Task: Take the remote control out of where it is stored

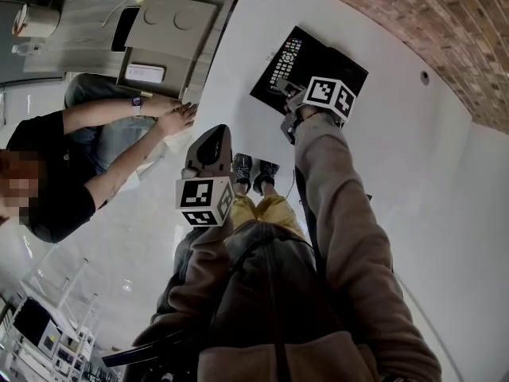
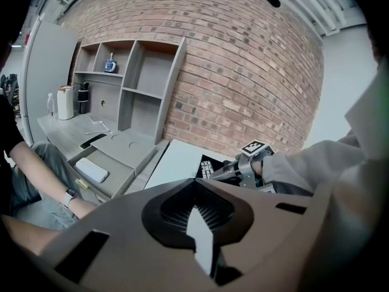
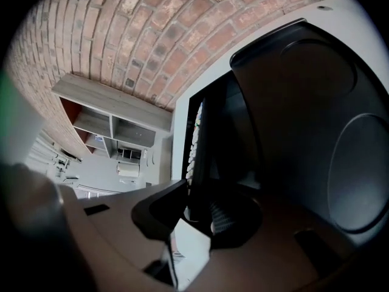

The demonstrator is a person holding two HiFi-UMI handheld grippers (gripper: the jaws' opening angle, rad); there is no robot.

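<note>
Right gripper (image 3: 199, 210) fingers (image 3: 159, 207) clamping remote control (image 3: 197, 154), left gripper (image 2: 197, 210) fingers (image 2: 172, 216) together

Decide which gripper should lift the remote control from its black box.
Right. The right gripper is closed on the remote control in the black box; the left gripper hangs back, shut and empty.

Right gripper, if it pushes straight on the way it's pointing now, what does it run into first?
The long black remote control, which already stands edge-on between the right gripper's tongs. Past it lies the flat black tray, though how close is hard to judge.
</note>
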